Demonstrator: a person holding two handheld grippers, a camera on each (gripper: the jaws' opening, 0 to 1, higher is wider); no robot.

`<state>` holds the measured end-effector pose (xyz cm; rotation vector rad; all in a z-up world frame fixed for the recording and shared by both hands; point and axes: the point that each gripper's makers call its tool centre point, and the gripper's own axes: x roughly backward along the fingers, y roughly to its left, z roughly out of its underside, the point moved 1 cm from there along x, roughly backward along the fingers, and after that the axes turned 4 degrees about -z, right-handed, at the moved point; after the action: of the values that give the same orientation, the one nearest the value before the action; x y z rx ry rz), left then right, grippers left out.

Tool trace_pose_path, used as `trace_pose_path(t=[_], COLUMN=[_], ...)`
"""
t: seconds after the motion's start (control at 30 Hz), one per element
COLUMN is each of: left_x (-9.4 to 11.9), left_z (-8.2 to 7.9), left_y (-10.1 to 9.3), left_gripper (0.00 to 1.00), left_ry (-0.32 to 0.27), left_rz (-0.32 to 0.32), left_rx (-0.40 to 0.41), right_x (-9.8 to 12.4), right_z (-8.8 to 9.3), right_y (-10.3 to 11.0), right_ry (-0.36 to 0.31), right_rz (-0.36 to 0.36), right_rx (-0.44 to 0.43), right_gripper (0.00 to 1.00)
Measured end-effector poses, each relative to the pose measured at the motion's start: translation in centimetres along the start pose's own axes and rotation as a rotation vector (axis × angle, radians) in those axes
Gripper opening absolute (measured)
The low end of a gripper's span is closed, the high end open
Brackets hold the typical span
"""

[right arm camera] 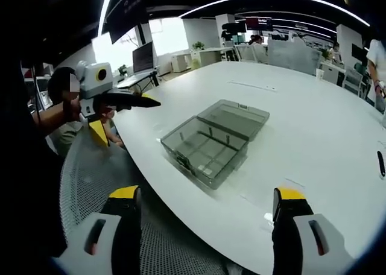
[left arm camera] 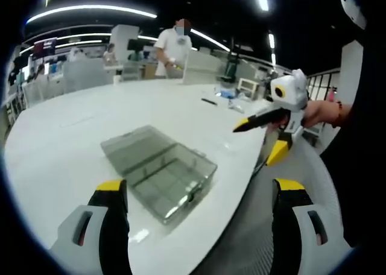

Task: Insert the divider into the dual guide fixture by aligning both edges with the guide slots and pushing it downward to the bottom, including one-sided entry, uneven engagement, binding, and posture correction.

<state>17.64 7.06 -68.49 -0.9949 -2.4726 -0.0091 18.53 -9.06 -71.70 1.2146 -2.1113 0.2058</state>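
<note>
White table [left arm camera: 72, 148] holds open grey box [left arm camera: 160, 172], beyond both parted grippers.

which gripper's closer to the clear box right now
Hard to call; neither touches the box. Both grippers hang open past the table edge. The left gripper looks slightly nearer, with the box between its jaws' tips; the right gripper sits back.

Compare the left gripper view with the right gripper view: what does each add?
Left gripper view: a person in a white shirt stands beyond the white table, and the right gripper comes in, open and empty. Right gripper view: a dark monitor on a far desk, a small black object on the table, and the left gripper, open and empty. Both: the open smoky transparent plastic box.
</note>
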Motion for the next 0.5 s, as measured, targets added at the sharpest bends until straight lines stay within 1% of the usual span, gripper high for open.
trace_pose_path(t=[0.33,0.5], left_x=[-1.1,-1.7], left_z=[-0.2,-0.5], left_y=[-0.1,0.0], left_gripper=[0.99,0.99], left_ry=[0.007,0.0], left_rz=[0.023,0.026], left_rx=[0.0,-0.005], right_x=[-0.6,-0.9], right_z=[0.0,-0.1], right_y=[-0.9,-1.3], right_ry=[0.017,0.031], right_rz=[0.0,-0.008], right_rx=[-0.006,-0.004], right_gripper=[0.87,0.86])
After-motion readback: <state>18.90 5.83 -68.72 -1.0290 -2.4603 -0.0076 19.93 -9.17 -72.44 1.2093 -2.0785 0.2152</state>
